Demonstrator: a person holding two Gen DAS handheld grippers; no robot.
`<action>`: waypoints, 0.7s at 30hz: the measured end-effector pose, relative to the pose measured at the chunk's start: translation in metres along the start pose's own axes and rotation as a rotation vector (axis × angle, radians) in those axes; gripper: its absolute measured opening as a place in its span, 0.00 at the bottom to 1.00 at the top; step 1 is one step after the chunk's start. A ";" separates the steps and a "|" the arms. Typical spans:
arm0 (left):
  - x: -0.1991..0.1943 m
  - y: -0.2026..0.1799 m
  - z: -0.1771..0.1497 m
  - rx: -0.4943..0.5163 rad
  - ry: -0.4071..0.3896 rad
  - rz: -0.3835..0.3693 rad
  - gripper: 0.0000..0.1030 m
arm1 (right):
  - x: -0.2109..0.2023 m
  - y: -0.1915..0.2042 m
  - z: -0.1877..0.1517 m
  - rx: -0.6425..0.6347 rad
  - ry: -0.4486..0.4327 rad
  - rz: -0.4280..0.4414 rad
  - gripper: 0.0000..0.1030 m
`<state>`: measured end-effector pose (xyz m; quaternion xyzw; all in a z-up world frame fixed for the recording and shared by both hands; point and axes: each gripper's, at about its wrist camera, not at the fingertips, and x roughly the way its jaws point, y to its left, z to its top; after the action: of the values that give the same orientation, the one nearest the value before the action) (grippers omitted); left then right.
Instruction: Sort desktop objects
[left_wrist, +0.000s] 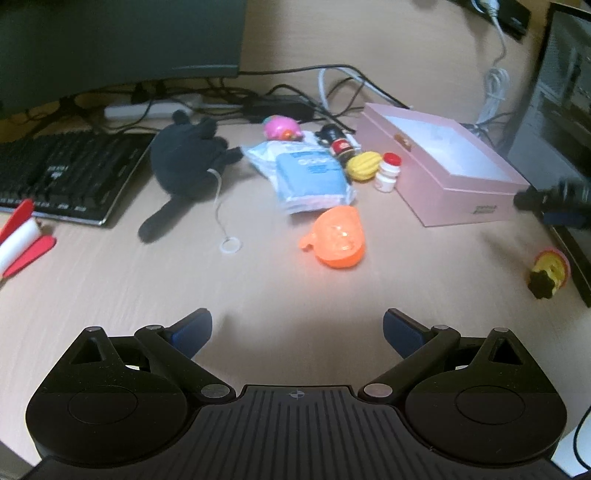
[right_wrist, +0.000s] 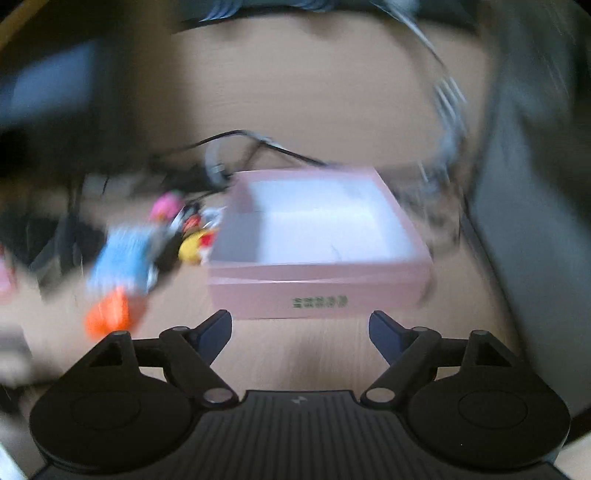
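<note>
An open pink box (left_wrist: 450, 173) with a white inside stands on the wooden desk. Left of it lies a heap of small things: an orange plastic toy (left_wrist: 338, 236), a blue-and-white packet (left_wrist: 308, 177), a yellow toy (left_wrist: 364, 165), a small white bottle with a red cap (left_wrist: 388, 171), a pink toy (left_wrist: 282, 127) and a black plush (left_wrist: 188, 162). My left gripper (left_wrist: 297, 330) hangs open above bare desk in front of the orange toy, holding nothing. My right gripper (right_wrist: 300, 332) is open and holds nothing, just in front of the pink box (right_wrist: 317, 236); its view is blurred.
A black keyboard (left_wrist: 62, 173) and a monitor (left_wrist: 118, 37) sit at the left, with cables and a power strip (left_wrist: 147, 109) behind the heap. A dark computer case (left_wrist: 561, 103) stands right of the box. A yellow-and-red toy (left_wrist: 548, 275) lies at the far right.
</note>
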<state>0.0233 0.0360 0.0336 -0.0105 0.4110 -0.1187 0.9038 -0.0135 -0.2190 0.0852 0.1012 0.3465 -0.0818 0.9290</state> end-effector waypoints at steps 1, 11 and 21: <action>0.000 0.001 0.000 -0.008 0.003 0.005 0.99 | 0.007 -0.015 0.006 0.106 0.035 0.055 0.80; -0.014 0.006 -0.001 -0.037 -0.014 0.068 0.99 | 0.079 0.026 0.035 0.167 0.121 0.261 0.85; -0.005 -0.016 0.009 0.035 -0.007 0.002 0.98 | 0.021 0.007 0.037 0.089 0.001 0.197 0.85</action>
<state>0.0233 0.0208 0.0454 0.0052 0.4056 -0.1248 0.9055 0.0270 -0.2228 0.0992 0.1761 0.3311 -0.0056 0.9270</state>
